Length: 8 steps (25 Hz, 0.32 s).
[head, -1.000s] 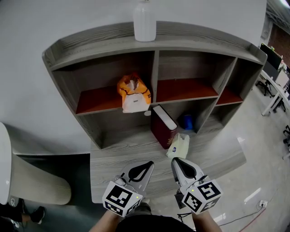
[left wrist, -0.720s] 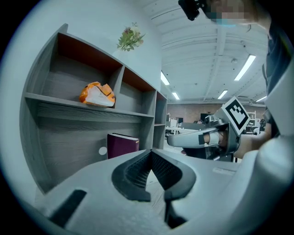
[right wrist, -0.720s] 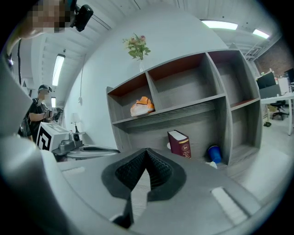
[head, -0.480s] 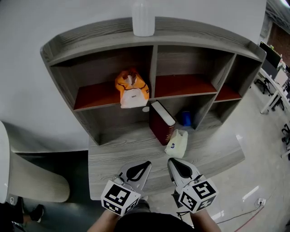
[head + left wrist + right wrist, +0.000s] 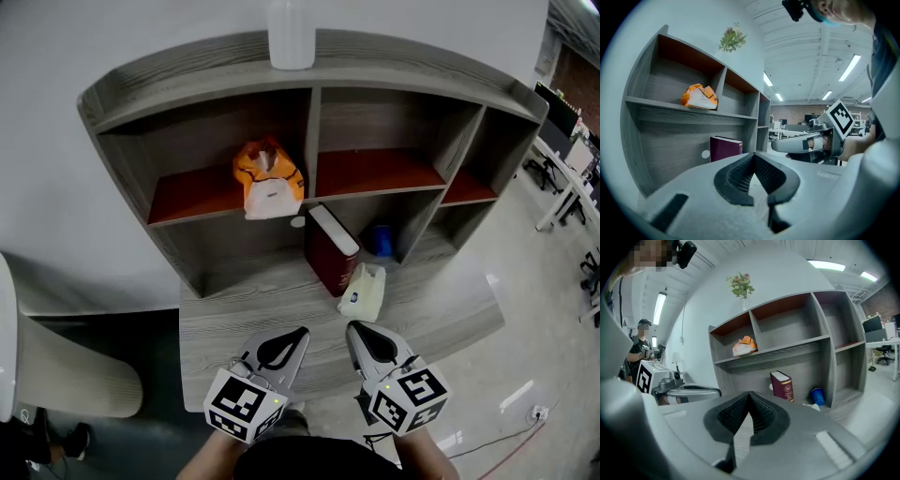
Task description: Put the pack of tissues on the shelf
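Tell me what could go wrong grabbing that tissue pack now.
The tissue pack lies close beside the maroon book; a wide approach might tip the book. The blue cup stands just behind it and could get knocked. The right gripper is shut; unopened, it would only shove the pack.

the left gripper (image 5: 301, 331) and the right gripper (image 5: 352, 326) are light grey and smooth. each has 2 pointed jaws with black bumpy pads (image 5: 736, 176) inside. the left cube (image 5: 242, 405) and the right cube (image 5: 409, 398) are white with black square markers and a tiny green light. the person wears a dark top (image 5: 300, 461).
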Tool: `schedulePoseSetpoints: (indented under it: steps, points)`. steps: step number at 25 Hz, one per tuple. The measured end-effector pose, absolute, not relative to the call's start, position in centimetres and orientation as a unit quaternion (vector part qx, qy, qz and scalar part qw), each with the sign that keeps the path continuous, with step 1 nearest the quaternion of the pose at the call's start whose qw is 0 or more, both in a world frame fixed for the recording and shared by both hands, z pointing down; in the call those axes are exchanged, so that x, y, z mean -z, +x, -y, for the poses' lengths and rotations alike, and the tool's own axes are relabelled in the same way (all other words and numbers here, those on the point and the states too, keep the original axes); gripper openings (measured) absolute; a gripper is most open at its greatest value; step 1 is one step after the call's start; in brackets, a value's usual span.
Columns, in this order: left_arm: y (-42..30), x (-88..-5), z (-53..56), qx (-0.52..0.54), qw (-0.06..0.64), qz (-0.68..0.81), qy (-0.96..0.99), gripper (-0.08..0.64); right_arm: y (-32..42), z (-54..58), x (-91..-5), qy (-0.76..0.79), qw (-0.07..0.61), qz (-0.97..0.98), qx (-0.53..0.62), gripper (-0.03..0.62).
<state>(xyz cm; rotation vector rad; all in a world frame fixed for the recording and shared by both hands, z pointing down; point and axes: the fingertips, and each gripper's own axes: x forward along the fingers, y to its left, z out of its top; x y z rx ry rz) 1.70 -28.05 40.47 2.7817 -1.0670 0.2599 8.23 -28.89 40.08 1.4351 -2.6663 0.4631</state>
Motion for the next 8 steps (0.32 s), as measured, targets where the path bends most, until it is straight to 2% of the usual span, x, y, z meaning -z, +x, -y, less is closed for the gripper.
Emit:
schedulePoseSetpoints:
  steps: [8]
  points:
    - [1.92, -40.49, 28.53, -0.086, 0.075, 0.356, 0.927, -0.006, 8.42, 29.17, -40.46, 0.470, 0.043, 0.868, -0.153, -0.002]
